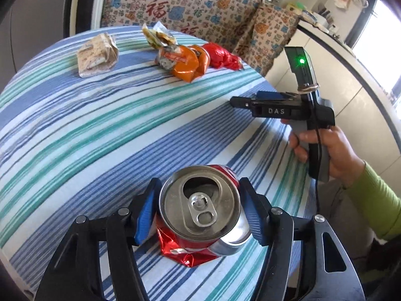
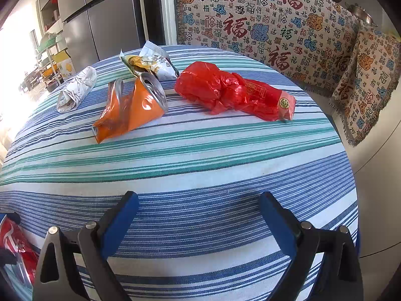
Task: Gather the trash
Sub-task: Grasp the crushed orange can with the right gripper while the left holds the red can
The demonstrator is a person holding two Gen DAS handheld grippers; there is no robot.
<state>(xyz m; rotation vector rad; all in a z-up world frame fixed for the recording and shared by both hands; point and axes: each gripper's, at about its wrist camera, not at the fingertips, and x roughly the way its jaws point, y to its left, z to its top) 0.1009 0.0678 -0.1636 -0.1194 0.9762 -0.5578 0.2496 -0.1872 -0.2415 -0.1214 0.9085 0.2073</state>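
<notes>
My left tool (image 1: pixel 199 209) has its blue pads pressed against both sides of a crushed red can (image 1: pixel 200 213), so it is clamped on it; the can's silver top with the pull tab faces my camera and its dented lower end looks to be touching the striped cloth near the front edge of the tabletop (image 1: pixel 87 125). My right tool (image 2: pixel 199 222) stands wide apart with nothing between its pads, held over the blue stripes at the near part of the tabletop. In the left view I see that right tool from the side, off to the right of the can, gripped by a hand (image 1: pixel 328 150) in a green sleeve, with a green light lit on its upper part.

Further out, toward the far side of the tabletop, the rest of the trash lies in a loose row. A flattened orange can (image 2: pixel 132 105) sits in the middle, with a crumpled snack wrapper (image 2: pixel 150 65) just behind it. A bunched red plastic bag (image 2: pixel 230 92) lies to the right of the orange can, and a rolled paper bundle (image 2: pixel 76 89) to its left, a little apart. Behind the tabletop hangs a patterned cloth (image 2: pixel 263 25) with red characters.
</notes>
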